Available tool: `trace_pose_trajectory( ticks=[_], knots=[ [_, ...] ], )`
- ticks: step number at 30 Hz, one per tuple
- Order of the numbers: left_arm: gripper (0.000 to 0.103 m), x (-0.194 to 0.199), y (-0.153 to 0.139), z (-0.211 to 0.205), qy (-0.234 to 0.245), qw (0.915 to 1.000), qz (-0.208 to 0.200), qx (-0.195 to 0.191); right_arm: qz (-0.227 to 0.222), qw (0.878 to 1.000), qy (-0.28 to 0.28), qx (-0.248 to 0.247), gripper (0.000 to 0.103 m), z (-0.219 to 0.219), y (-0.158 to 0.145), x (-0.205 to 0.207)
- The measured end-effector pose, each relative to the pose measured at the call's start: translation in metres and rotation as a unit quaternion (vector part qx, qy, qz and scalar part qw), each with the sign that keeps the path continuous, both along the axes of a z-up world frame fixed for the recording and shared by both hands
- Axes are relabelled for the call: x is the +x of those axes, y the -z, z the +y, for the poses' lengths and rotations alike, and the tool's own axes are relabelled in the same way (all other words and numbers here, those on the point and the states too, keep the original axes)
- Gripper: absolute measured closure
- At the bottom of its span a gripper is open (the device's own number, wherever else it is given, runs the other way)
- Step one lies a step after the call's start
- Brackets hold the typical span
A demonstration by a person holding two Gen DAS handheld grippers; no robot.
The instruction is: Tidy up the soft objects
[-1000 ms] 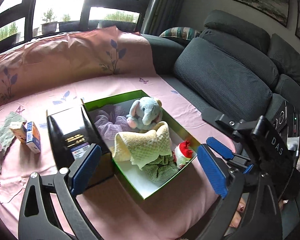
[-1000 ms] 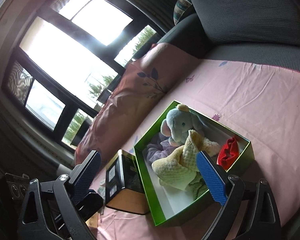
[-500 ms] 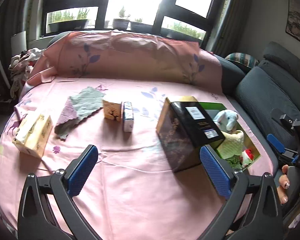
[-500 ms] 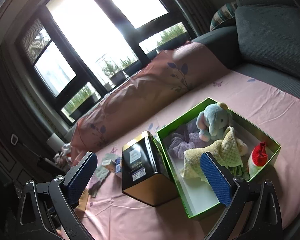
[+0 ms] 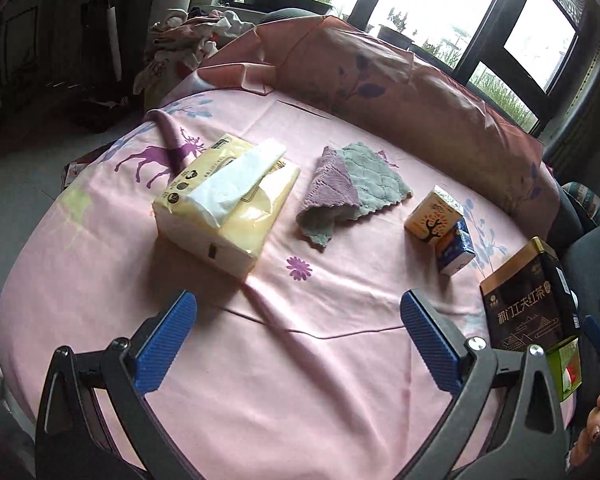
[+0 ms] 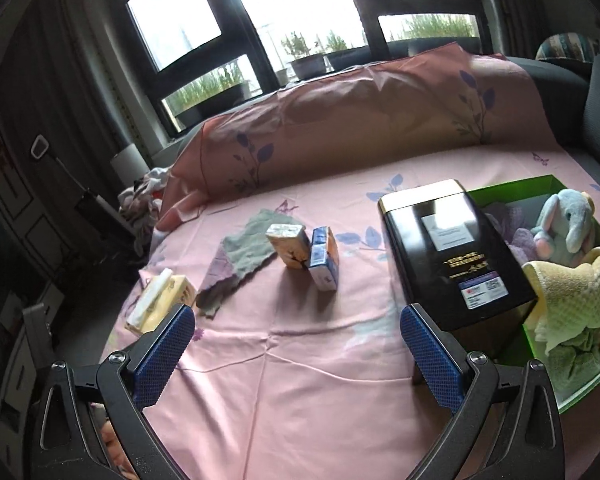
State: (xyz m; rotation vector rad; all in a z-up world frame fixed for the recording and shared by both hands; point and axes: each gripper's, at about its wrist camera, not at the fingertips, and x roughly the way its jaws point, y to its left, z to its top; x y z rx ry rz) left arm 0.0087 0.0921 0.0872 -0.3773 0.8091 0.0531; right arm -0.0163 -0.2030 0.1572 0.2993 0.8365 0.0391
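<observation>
The left gripper [image 5: 298,330] is seen with its blue fingers [image 5: 166,330] spread wide and nothing held between them, hovering above the pink sheet-covered surface [image 5: 300,380]. To the far left ahead of it lies the yellow soft pack of tissues [image 5: 226,200], its long axis running away and to the right. Just right of that, straight ahead of the finger gap, the crumpled grey-and-mauve cloth [image 5: 348,190] is spread flat and loose, apart from the pack. Two small tissue packets [image 5: 442,230] stand further right.

From the right gripper [image 6: 298,338], also spread wide and empty, the same cloth is seen well off to the left and further away. The black tin box [image 6: 456,256] stands just ahead to the right, touching the green open box [image 6: 580,396], where a blue plush elephant [image 6: 568,226] and a yellow knitted cloth [image 6: 572,296] are already stowed.

The left gripper is judged nearer to the cloth, which probably goes next.
</observation>
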Motion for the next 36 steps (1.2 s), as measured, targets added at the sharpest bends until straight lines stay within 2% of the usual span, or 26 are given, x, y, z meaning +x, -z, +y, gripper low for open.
trace_pose_trajectory(
  ticks=[2, 5, 7, 12, 18, 19, 20, 22, 23, 24, 25, 26, 27, 31, 34, 36],
  knots=[
    [0.001, 0.0, 0.002, 0.021, -0.031, 0.9994, 0.004, -0.018, 0.026, 0.999, -0.02, 0.014, 0.0, 0.02, 0.016, 0.023],
    [0.001, -0.002, 0.004, 0.042, -0.077, 0.9967, 0.014, -0.022, 0.088, 0.995, -0.026, 0.044, 0.0, 0.047, 0.048, 0.066],
    [0.001, -0.002, 0.003, 0.052, -0.085, 0.996, 0.015, -0.023, 0.114, 0.992, -0.031, 0.047, 0.0, 0.067, 0.07, 0.094],
    [0.001, -0.007, 0.001, 0.065, -0.098, 0.9947, 0.012, -0.028, 0.138, 0.99, -0.025, 0.009, 0.0, 0.113, 0.112, 0.15],
    [0.001, -0.008, -0.001, 0.068, -0.099, 0.995, 0.01, -0.011, 0.173, 0.985, -0.012, 0.022, 0.003, 0.141, 0.152, 0.196],
    [0.001, -0.007, -0.001, 0.069, -0.101, 0.9948, 0.01, -0.009, 0.18, 0.983, -0.012, 0.025, 0.004, 0.144, 0.16, 0.202],
    [0.001, -0.008, -0.001, 0.071, -0.103, 0.9946, 0.01, -0.008, 0.19, 0.982, -0.006, 0.022, 0.011, 0.145, 0.167, 0.205],
    [0.001, -0.008, 0.0, 0.073, -0.103, 0.9946, 0.01, -0.01, 0.162, 0.986, 0.008, -0.028, 0.03, 0.152, 0.161, 0.205],
    [0.001, -0.007, 0.001, 0.074, -0.101, 0.9947, 0.011, -0.01, 0.16, 0.986, 0.001, -0.041, 0.056, 0.155, 0.161, 0.206],
    [0.001, -0.007, 0.001, 0.075, -0.101, 0.9948, 0.013, -0.01, 0.165, 0.985, -0.003, -0.047, 0.072, 0.155, 0.162, 0.206],
    [0.001, -0.007, 0.002, 0.076, -0.101, 0.9947, 0.015, -0.01, 0.166, 0.985, -0.001, -0.044, 0.077, 0.153, 0.161, 0.204],
    [0.001, -0.007, 0.002, 0.076, -0.102, 0.9946, 0.016, -0.01, 0.165, 0.986, -0.004, -0.035, 0.088, 0.151, 0.157, 0.2],
    [0.001, -0.007, 0.002, 0.077, -0.102, 0.9946, 0.016, -0.011, 0.162, 0.986, -0.015, -0.026, 0.091, 0.151, 0.152, 0.197],
    [0.001, -0.008, 0.0, 0.079, -0.104, 0.9943, 0.01, -0.02, 0.138, 0.989, -0.045, -0.028, 0.091, 0.15, 0.115, 0.17],
    [0.001, -0.011, -0.002, 0.08, -0.105, 0.994, 0.008, -0.027, 0.105, 0.989, -0.09, 0.047, 0.091, 0.142, 0.074, 0.134],
    [0.001, -0.013, -0.004, 0.08, -0.101, 0.9943, 0.002, -0.032, 0.086, 0.986, -0.117, 0.077, 0.091, 0.135, 0.047, 0.104]
  ],
)
